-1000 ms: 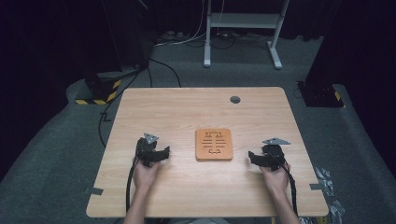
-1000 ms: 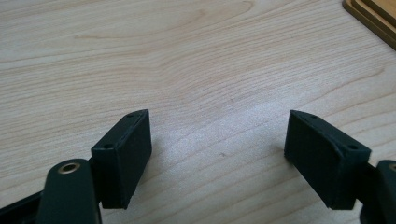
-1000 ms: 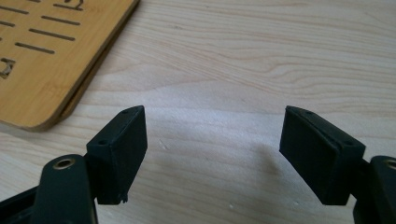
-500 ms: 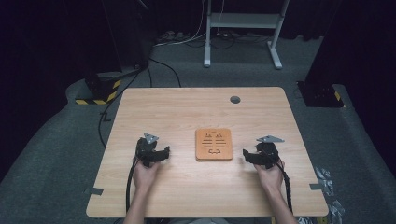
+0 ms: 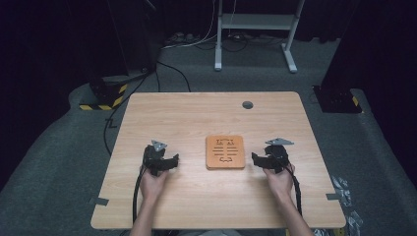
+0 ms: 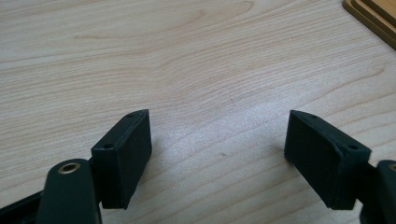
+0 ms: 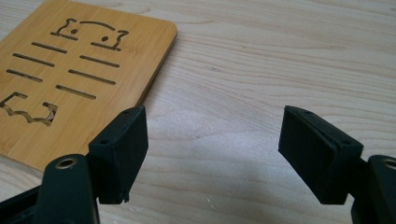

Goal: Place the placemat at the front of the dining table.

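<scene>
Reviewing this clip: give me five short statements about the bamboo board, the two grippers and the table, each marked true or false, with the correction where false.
1. The bamboo board lies flat on the wooden table between the two grippers. True.
2. The right gripper is clamped on the board's edge. False: its jaws stand open over bare table, with the board off to one side.
3. The left gripper is open with nothing between its jaws. True.
4. The board's surface is plain and uncut. False: slots and shaped cut-outs run through it.
5. A small round grey hole sits in the table near its far edge. True.
</scene>
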Tool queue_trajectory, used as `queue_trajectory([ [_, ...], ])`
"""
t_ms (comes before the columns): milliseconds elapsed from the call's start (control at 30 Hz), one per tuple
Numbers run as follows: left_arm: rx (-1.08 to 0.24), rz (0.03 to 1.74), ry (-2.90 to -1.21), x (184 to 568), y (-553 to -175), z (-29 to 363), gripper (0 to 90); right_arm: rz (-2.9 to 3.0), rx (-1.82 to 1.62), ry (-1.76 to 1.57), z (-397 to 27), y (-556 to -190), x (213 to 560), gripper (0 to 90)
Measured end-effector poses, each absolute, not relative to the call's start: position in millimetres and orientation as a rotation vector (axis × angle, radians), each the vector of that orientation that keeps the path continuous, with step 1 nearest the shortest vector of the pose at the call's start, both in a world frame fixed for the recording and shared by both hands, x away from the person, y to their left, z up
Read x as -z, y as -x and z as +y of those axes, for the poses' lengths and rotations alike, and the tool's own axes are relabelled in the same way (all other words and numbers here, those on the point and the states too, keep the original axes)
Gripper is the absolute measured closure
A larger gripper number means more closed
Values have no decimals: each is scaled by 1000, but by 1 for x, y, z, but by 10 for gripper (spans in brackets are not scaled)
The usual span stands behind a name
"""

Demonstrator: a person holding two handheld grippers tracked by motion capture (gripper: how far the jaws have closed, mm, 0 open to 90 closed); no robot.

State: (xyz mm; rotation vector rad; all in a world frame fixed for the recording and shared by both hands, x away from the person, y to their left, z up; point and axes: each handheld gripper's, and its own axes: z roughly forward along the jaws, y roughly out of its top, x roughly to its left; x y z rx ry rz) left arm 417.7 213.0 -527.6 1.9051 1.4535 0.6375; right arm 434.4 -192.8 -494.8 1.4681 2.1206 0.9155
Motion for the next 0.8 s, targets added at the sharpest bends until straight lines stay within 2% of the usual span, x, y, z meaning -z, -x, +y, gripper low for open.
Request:
queue_trajectory([
  [800,-638,1453,-1907,528,-418,213,231,2109,-968,-1448,-176,-456,481,246],
])
